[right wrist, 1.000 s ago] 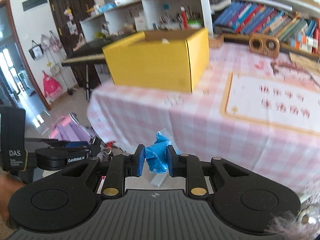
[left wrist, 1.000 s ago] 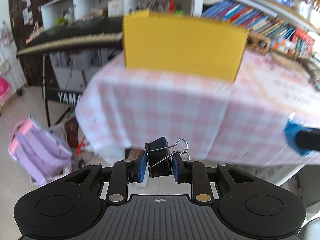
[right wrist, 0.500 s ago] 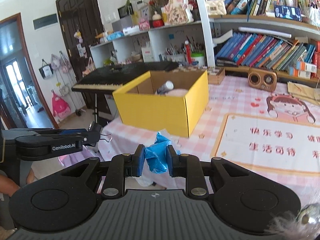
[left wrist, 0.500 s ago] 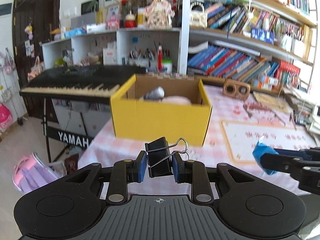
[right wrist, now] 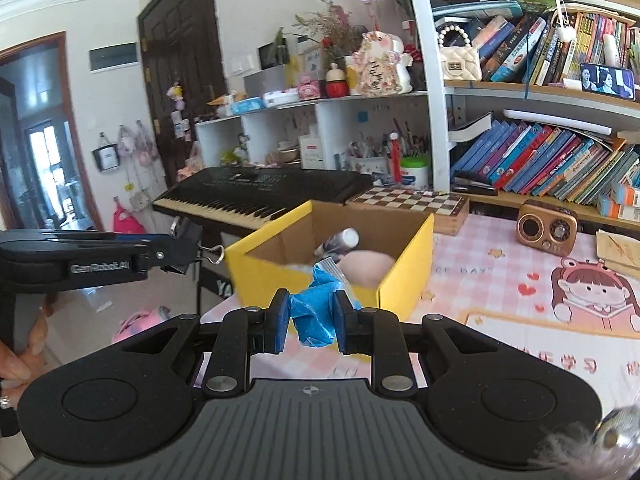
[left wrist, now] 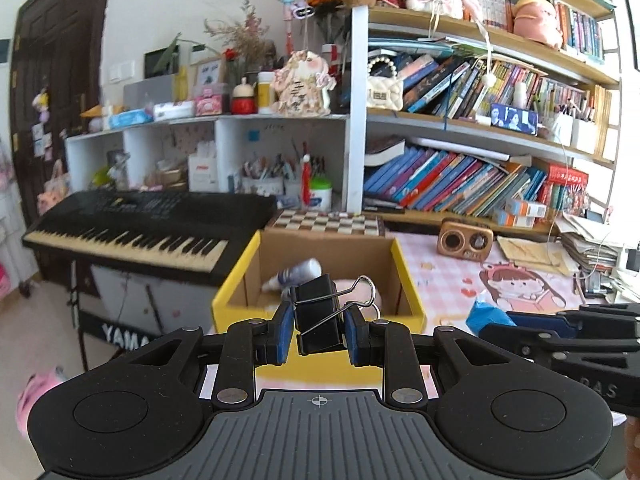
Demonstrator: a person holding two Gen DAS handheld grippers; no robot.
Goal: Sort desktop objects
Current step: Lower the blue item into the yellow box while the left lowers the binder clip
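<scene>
Seen first from the left wrist, one black binder clip (left wrist: 318,314) is held clamped between the blue pads (left wrist: 283,332) of the left gripper (left wrist: 318,334). Its body stands roughly upright, long axis vertical and tilted a little, and its two wire handles point to the right and slightly away. Beyond it one yellow box (left wrist: 320,292) stands open on the pink checked tablecloth (left wrist: 444,276), with one white tube (left wrist: 292,274) lying slantwise inside, its cap end toward the far right, beside a pale rounded thing whose nature cannot be told. At the right edge the right gripper (left wrist: 486,318) is seen from the side, with one crumpled blue wrapper (left wrist: 482,314) at its tip. One wooden radio (left wrist: 466,240) and one chessboard (left wrist: 328,222) lie farther back on the table, and one black keyboard (left wrist: 136,226) stands to the left.

From the right wrist, the blue wrapper (right wrist: 314,312) is seen gripped between the closed-in pads of the right gripper (right wrist: 310,320), bunched, with its clear crimped end pointing up and away toward the box (right wrist: 332,268). This view alone shows the box's right side wall, the pale rounded thing more fully, and the left gripper (right wrist: 188,246) from the side, low at the left and clear of the table, with the clip's (right wrist: 210,252) wire loop pointing toward the box. The clip's upright body is shown plainly only by the left wrist view.
</scene>
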